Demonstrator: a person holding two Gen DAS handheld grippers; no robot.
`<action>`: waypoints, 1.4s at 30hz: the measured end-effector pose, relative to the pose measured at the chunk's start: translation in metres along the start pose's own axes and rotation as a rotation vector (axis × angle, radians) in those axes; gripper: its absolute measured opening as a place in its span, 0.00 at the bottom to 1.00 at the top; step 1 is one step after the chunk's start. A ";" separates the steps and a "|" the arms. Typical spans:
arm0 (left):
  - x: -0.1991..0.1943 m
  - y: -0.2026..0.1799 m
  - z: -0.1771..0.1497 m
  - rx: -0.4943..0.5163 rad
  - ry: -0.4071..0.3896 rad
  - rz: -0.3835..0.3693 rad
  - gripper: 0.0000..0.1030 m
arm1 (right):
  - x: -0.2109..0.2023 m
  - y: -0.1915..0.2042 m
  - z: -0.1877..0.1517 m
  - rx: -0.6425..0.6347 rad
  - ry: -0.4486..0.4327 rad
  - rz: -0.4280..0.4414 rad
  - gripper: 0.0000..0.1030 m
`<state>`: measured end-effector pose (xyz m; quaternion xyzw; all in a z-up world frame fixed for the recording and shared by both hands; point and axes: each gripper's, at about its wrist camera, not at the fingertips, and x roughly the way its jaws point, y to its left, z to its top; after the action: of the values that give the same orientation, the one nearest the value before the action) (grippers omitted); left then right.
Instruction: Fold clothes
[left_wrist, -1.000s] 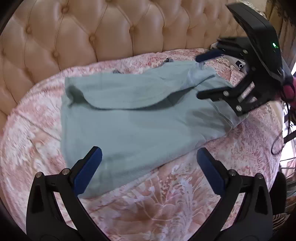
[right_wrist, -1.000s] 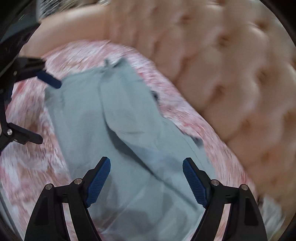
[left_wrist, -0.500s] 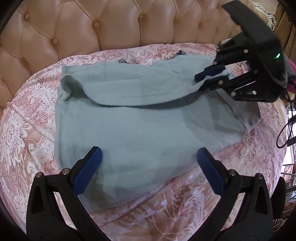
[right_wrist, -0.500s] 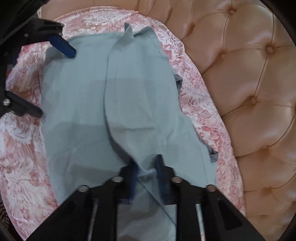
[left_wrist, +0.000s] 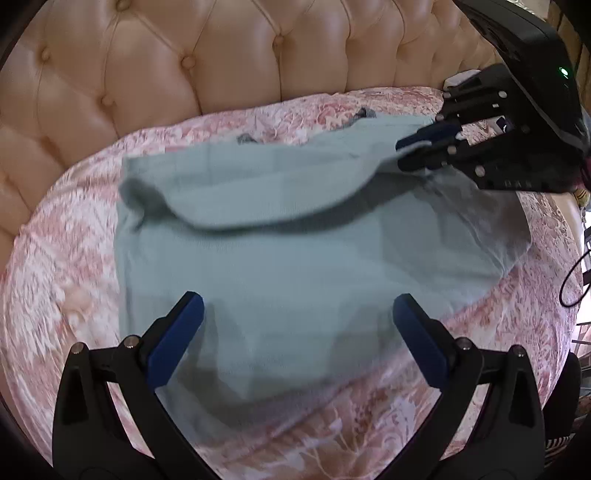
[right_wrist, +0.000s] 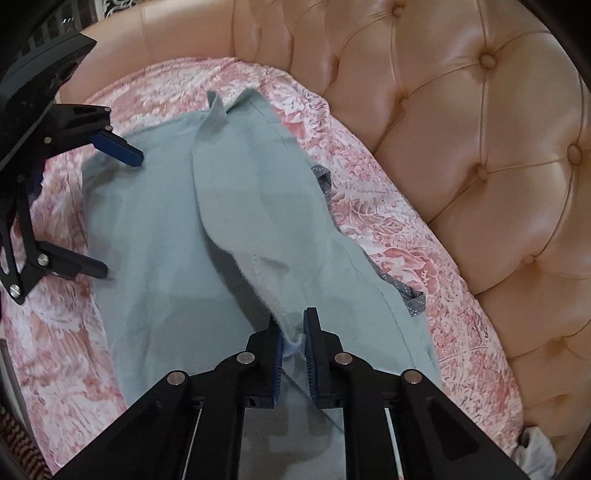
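The pale blue-green garment lies spread on the bed cover, with its far edge close to the tufted headboard. One long flap is turned over the body of the cloth, and I hold its end raised off the layer below, which I judge keeps the fold line free to be set.

My right tongs are pinched together on the hem of that flap, at the end of the garment nearest them. I take this grip to be what lifts the flap, as its shadow falls on the cloth beneath.

My left tongs stand wide apart over the near edge of the garment and clamp nothing. I judge they are placed to take or steady that edge.

The right wrist view shows the stitched hem caught between the pads, and a patterned grey piece peeking out along the headboard side. The left wrist view shows instead the whole outline of the garment, the curved sag of the held flap, and the cover's bare margin near its front edge.
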<state>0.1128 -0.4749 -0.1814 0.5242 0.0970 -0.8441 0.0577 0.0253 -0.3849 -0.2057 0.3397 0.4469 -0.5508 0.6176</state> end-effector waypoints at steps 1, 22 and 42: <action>-0.001 0.001 0.004 0.005 -0.008 0.003 1.00 | 0.000 -0.001 0.000 0.007 -0.005 0.003 0.11; 0.015 -0.026 0.014 0.620 -0.110 0.332 0.83 | -0.011 -0.016 -0.010 0.117 -0.077 0.018 0.11; 0.031 -0.001 0.059 0.503 -0.050 0.245 0.19 | -0.019 -0.029 -0.009 0.145 -0.097 -0.007 0.11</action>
<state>0.0469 -0.4868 -0.1835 0.5087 -0.1810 -0.8412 0.0298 -0.0045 -0.3742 -0.1890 0.3550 0.3765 -0.5996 0.6105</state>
